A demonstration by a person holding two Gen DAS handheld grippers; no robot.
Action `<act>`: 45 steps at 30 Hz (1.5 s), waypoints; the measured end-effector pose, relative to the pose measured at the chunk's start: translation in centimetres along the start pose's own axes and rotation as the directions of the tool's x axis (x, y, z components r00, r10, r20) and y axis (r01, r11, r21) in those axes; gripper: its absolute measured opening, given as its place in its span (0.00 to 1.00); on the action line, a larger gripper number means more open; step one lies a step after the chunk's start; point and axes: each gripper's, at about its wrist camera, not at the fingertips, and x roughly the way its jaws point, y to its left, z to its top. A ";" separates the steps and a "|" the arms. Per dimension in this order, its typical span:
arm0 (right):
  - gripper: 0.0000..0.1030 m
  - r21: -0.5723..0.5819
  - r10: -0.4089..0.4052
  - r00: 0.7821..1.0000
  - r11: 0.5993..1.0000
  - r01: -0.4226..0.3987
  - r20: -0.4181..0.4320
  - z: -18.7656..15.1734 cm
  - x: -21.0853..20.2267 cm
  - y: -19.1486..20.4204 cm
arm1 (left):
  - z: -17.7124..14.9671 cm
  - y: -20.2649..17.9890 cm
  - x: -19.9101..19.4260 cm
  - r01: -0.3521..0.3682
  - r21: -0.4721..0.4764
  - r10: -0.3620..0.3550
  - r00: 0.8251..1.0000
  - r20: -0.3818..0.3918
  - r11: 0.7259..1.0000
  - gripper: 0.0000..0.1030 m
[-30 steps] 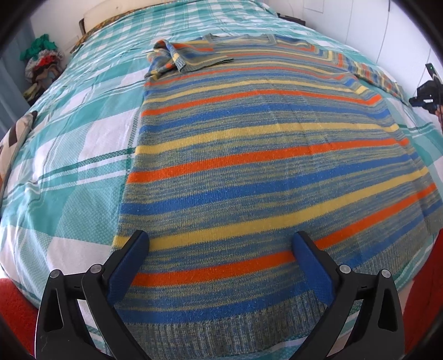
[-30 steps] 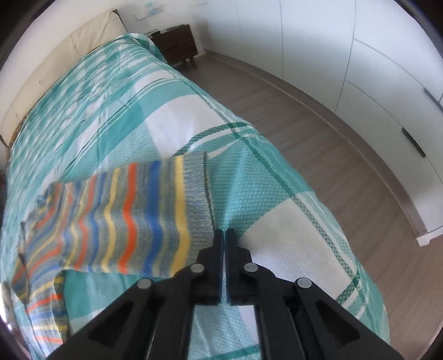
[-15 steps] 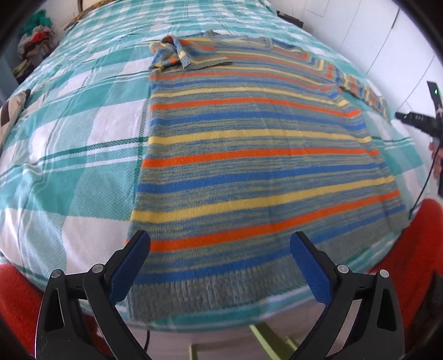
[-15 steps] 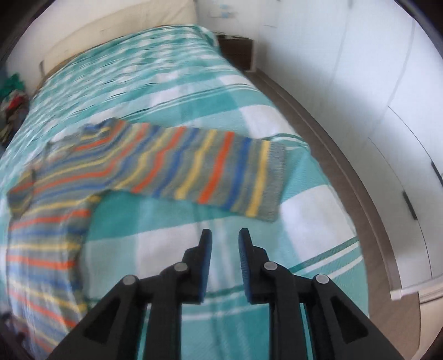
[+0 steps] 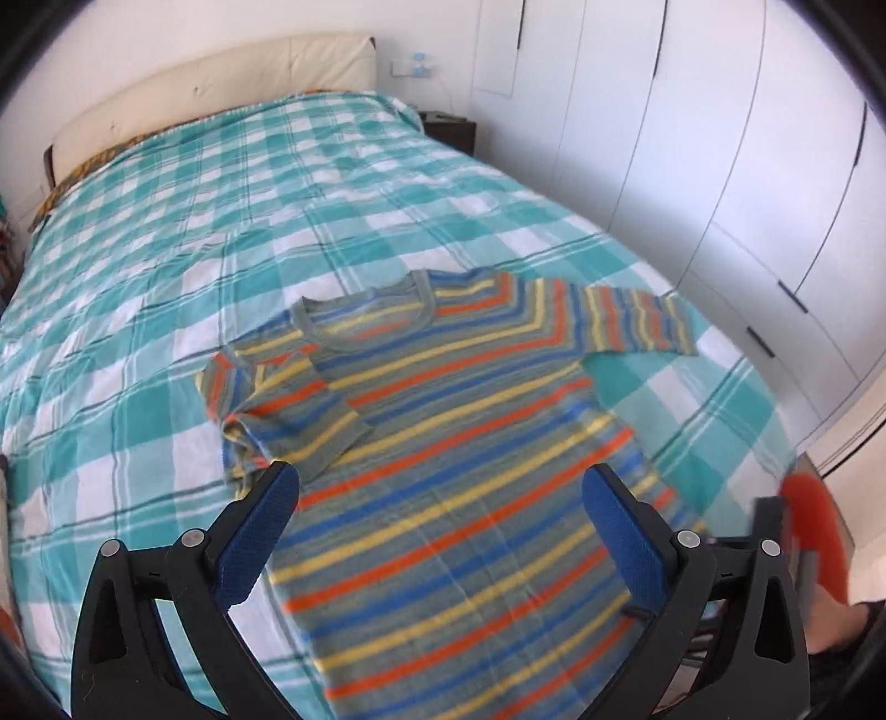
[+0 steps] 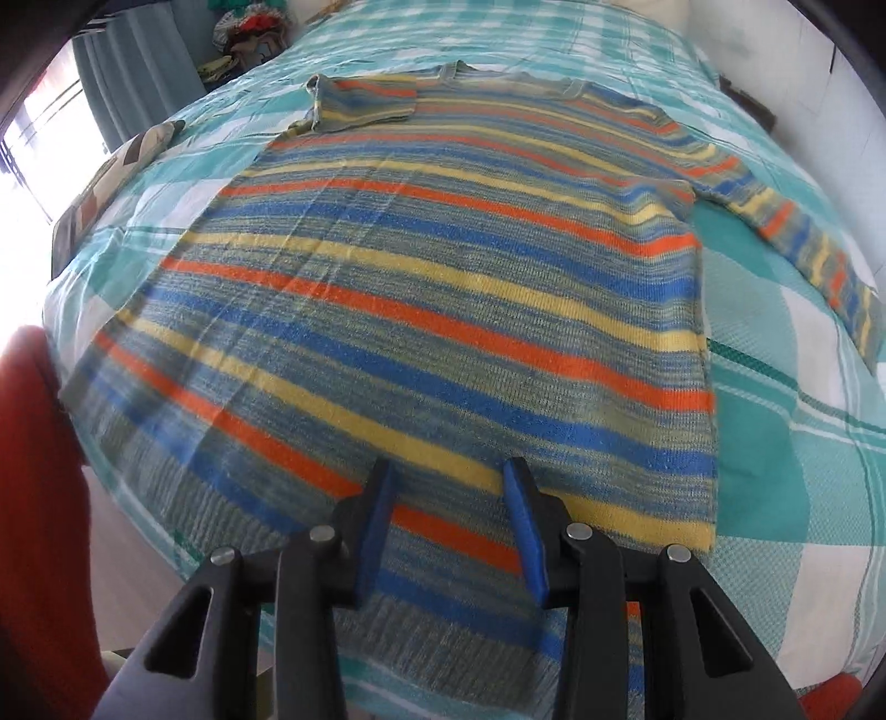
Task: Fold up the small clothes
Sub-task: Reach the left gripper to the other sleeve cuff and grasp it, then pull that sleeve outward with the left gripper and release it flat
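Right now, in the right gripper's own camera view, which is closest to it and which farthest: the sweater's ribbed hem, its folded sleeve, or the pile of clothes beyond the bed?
1. Ribbed hem: directly under the right gripper.
2. Folded sleeve: far end of the sweater, upper left.
3. Pile of clothes: beyond the bed, top left corner.

1. Sweater (image 5: 454, 471) lies flat on the bed (image 5: 166, 249), hem at the foot edge, neck toward the headboard (image 5: 221, 83).
2. One sleeve (image 5: 293, 410) lies folded over the chest; the other sleeve (image 5: 637, 321) extends toward the bed's wardrobe-side edge.
3. Wardrobe (image 5: 720, 166) stands beside the bed.
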 end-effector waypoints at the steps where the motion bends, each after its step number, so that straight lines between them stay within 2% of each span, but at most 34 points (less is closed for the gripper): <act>1: 0.40 0.018 0.005 1.000 1.000 -0.005 -0.001 0.0 0.1 -0.4 | 0.3 0.4 2.6 -0.028 0.025 0.028 0.999 -0.024 0.999 0.98; 2: 0.41 0.028 0.011 1.000 1.000 -0.011 -0.003 -0.1 0.0 -0.5 | 0.3 0.7 5.4 -0.068 0.069 0.071 0.996 -0.045 0.995 0.97; 3: 0.42 0.034 0.011 1.000 0.999 -0.011 -0.005 -0.3 0.1 -0.6 | 0.0 0.8 7.9 -0.111 0.125 0.119 0.991 -0.064 0.986 0.92; 4: 0.42 0.034 0.008 1.000 0.999 -0.008 -0.005 0.1 0.3 -0.7 | -0.4 1.0 10.3 -0.150 0.185 0.169 0.981 -0.091 0.971 0.80; 6: 0.43 0.027 -0.006 1.000 1.000 0.006 0.003 -0.1 0.3 -0.5 | -1.6 1.4 14.3 -0.186 0.274 0.237 0.957 -0.169 0.944 0.69; 7: 0.43 0.020 -0.015 1.000 1.000 0.015 0.006 -0.1 0.3 -0.4 | -2.2 1.7 15.4 -0.180 0.298 0.245 0.949 -0.199 0.938 0.69; 9: 0.44 0.010 -0.028 1.000 1.000 0.028 0.010 -0.2 0.3 -0.2 | -3.0 2.4 16.3 -0.161 0.308 0.224 0.958 -0.179 0.938 0.74; 10: 0.44 0.010 -0.029 1.000 1.000 0.029 0.012 -0.3 0.3 -0.2 | -3.0 3.1 16.2 -0.160 0.285 0.214 0.962 -0.169 0.945 0.80; 12: 0.45 0.021 -0.022 1.000 1.000 0.022 0.012 -0.2 0.4 -0.3 | -2.6 4.8 16.0 -0.130 0.181 0.164 0.968 -0.189 0.975 0.80; 14: 0.45 0.035 -0.014 1.000 0.999 0.014 0.013 -0.2 0.5 -0.5 | -2.4 6.3 15.6 -0.119 0.105 0.138 0.971 -0.197 0.987 0.59; 15: 0.45 0.036 -0.014 1.000 0.999 0.014 0.013 -0.1 0.6 -0.5 | -2.3 6.7 15.4 -0.126 0.091 0.142 0.969 -0.201 0.988 0.20; 16: 0.45 0.034 -0.016 1.000 0.999 0.016 0.013 -0.1 0.6 -0.5 | -2.3 7.3 15.1 -0.129 0.073 0.142 0.967 -0.214 0.989 0.04; 18: 0.46 0.032 -0.020 1.000 0.999 0.019 0.012 0.0 0.7 -0.5 | -1.9 8.5 13.2 -0.095 -0.017 0.090 0.979 -0.185 0.995 0.02; 20: 0.46 0.034 -0.019 1.000 0.999 0.019 0.012 -0.1 0.8 -0.6 | -1.6 10.4 9.8 -0.117 -0.123 0.104 0.989 -0.103 0.986 0.00; 22: 0.46 0.036 -0.019 1.000 0.999 0.019 0.015 -0.1 0.7 -0.6 | -2.1 14.0 5.9 -0.108 -0.283 0.104 0.994 -0.029 0.953 0.00; 25: 0.47 0.035 -0.019 1.000 0.999 0.018 0.017 -0.1 0.8 -0.7 | -4.3 20.6 0.9 -0.150 -0.505 0.182 0.983 0.015 0.850 0.00; 27: 0.47 0.034 -0.019 1.000 0.999 0.019 0.018 0.0 0.8 -0.7 | -6.7 24.6 -1.1 -0.210 -0.596 0.248 0.969 -0.019 0.775 0.00; 30: 0.48 0.034 -0.020 1.000 0.999 0.019 0.018 -0.1 0.9 -0.6 | -10.1 28.5 -1.4 -0.293 -0.656 0.303 0.948 -0.103 0.695 0.00; 32: 0.49 0.035 -0.022 1.000 0.999 0.021 0.018 -0.1 0.9 -0.6 | -11.9 29.5 -1.1 -0.332 -0.673 0.325 0.935 -0.142 0.661 0.00; 37: 0.49 0.031 -0.034 0.999 0.999 0.034 0.019 -0.1 0.9 -0.3 | -15.5 31.6 -1.7 -0.375 -0.727 0.361 0.914 -0.186 0.576 0.00; 42: 0.50 0.024 -0.047 0.999 0.999 0.047 0.017 0.0 1.1 0.0 | -17.6 32.3 -0.3 -0.427 -0.717 0.357 0.897 -0.260 0.551 0.00; 45: 0.50 0.024 -0.051 0.999 0.998 0.050 0.018 0.1 1.1 0.0 | -18.0 32.8 0.3 -0.424 -0.733 0.352 0.898 -0.264 0.532 0.00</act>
